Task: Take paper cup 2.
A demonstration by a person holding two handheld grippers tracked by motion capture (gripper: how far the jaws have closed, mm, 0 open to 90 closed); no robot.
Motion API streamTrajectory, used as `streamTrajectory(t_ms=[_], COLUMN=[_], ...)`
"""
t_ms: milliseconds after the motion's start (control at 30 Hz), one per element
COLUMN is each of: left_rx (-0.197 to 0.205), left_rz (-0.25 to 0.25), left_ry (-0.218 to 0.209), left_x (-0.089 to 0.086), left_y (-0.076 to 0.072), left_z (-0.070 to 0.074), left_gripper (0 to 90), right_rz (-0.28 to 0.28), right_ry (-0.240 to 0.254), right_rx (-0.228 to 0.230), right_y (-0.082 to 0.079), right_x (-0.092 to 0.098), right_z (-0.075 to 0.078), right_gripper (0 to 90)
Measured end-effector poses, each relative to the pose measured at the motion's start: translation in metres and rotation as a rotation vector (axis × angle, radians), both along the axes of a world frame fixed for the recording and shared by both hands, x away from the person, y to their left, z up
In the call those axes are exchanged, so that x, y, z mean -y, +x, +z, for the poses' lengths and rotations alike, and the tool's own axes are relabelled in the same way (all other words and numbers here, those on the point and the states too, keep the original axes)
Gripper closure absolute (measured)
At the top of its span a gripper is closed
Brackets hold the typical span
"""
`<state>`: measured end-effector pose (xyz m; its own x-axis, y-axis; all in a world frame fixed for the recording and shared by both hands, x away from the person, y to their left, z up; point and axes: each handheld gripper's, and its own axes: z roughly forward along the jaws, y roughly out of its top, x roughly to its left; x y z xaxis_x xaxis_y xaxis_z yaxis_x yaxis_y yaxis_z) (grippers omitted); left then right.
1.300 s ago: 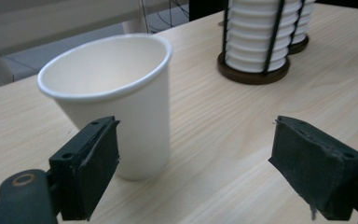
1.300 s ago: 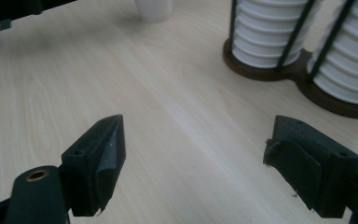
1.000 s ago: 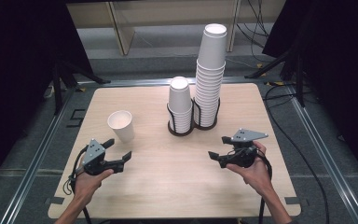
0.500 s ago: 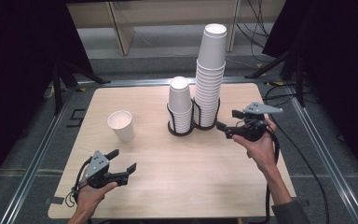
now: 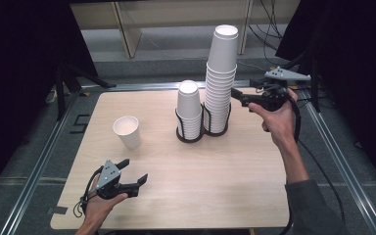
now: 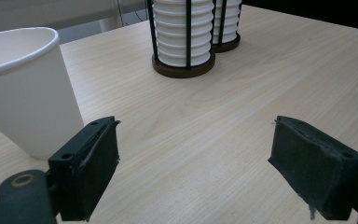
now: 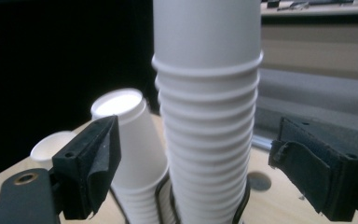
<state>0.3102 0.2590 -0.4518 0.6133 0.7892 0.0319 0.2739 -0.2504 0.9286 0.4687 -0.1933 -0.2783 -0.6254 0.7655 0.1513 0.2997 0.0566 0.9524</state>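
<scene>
The right gripper [image 5: 239, 94] hangs raised at the tall stack of paper cups [image 5: 221, 78] near the surface's far edge, jaws spread wide to either side of it without touching. The left gripper [image 5: 133, 172] rests low near the near left corner, jaws wide and empty, with a single paper cup [image 5: 127, 131] just beyond.

White paper cups: a tall ribbed stack [image 5: 221, 78], a shorter stack [image 5: 189, 110], one single cup [image 5: 127, 131]. Dark wire holder [image 5: 201, 134]. Pale wood-grain table [image 5: 215, 171]. Black grippers [image 5: 136, 180] [image 5: 237, 94].
</scene>
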Motion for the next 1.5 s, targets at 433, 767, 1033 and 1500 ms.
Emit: streamTrajectory(t_ms=[433,767,1033,1500], left_rx=[-0.015,-0.016,-0.012,0.008], left_rz=[-0.004,-0.009,-0.014,-0.036], left_ry=[0.021,0.024,0.023,0.015], left_x=[0.0,0.0,0.002,0.002], left_y=[0.001,0.002,0.002,0.004], left_z=[-0.004,-0.005,-0.006,-0.006], left_gripper=[14.6,14.6,14.6,14.6], right_rz=[-0.013,-0.033,-0.039,-0.045], right_ry=[-0.005,-0.041,-0.035,-0.013], right_rx=[0.023,0.024,0.01,0.045], right_y=[0.042,0.069,0.083,0.082], right_x=[-0.02,-0.047,-0.055,-0.054], right_z=[0.033,0.048,0.048,0.057], right_gripper=[15.3,12.2,12.5,17.0])
